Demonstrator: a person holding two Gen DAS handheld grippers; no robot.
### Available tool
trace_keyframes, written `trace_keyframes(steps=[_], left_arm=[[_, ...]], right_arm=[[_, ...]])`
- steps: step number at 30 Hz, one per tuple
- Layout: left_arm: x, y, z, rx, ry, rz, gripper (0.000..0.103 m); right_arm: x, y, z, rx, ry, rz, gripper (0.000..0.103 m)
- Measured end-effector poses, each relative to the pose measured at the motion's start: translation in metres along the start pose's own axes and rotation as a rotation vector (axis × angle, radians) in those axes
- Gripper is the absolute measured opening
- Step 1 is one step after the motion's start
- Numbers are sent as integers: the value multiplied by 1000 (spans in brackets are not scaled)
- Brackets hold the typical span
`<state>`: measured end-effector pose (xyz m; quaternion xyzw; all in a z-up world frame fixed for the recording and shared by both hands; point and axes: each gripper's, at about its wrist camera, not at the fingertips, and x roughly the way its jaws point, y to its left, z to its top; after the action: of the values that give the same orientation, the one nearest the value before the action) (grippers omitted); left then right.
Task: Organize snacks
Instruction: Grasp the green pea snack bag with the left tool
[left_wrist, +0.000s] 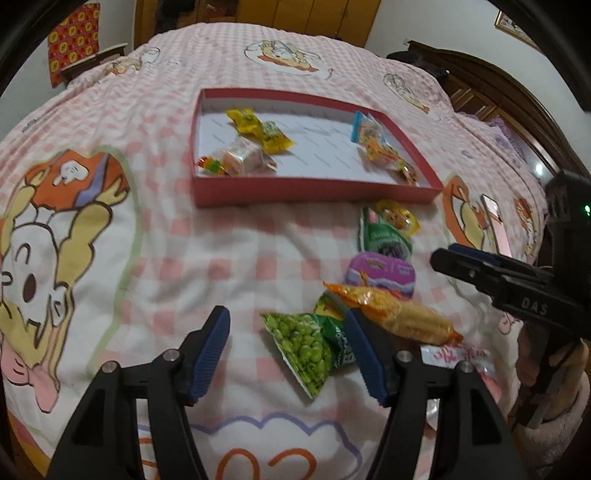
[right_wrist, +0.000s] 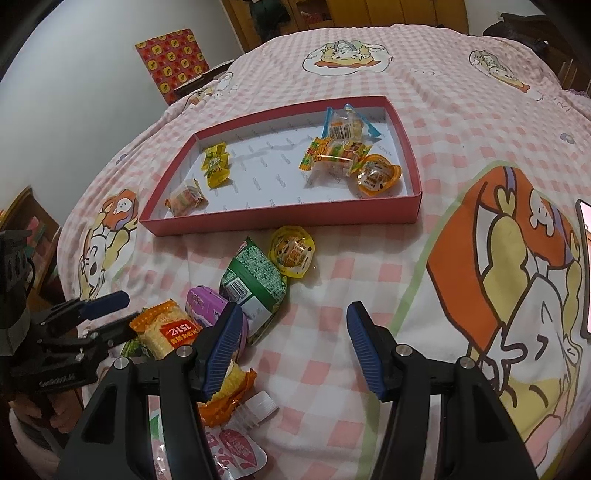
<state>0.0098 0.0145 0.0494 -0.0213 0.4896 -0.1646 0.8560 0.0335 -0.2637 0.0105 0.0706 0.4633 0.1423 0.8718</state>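
Observation:
A red-walled box (left_wrist: 317, 190) (right_wrist: 280, 220) lies on the bed and holds several snacks: yellow candy packs (left_wrist: 258, 129) (right_wrist: 216, 166), a clear wrapped pack (left_wrist: 243, 157) and orange packs (right_wrist: 343, 155). Loose snacks lie in front of it: a green pea bag (left_wrist: 306, 343), an orange wafer pack (left_wrist: 399, 314) (right_wrist: 162, 328), a purple pack (left_wrist: 380, 273), a green pack (right_wrist: 255, 280) and a jelly cup (right_wrist: 291, 251). My left gripper (left_wrist: 288, 354) is open, low over the pea bag. My right gripper (right_wrist: 293, 349) is open and empty above the bedsheet, beside the pile.
The bed has a pink checked cartoon sheet (left_wrist: 147, 240). A phone (left_wrist: 496, 225) lies to the right of the box. A pink pouch (right_wrist: 236, 446) lies at the near edge. A dark wooden headboard (left_wrist: 498, 85) stands at the right.

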Motion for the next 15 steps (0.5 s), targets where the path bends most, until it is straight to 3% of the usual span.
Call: trace_keyframes(steps=[11,15], left_arm=[[21,-15,-10,6,33,-40,69],[22,-21,-12,26,11,-40,53]], right_arm=[[2,2,-4,-2,6,7,60],[4,2,-5,0,13,11,60]])
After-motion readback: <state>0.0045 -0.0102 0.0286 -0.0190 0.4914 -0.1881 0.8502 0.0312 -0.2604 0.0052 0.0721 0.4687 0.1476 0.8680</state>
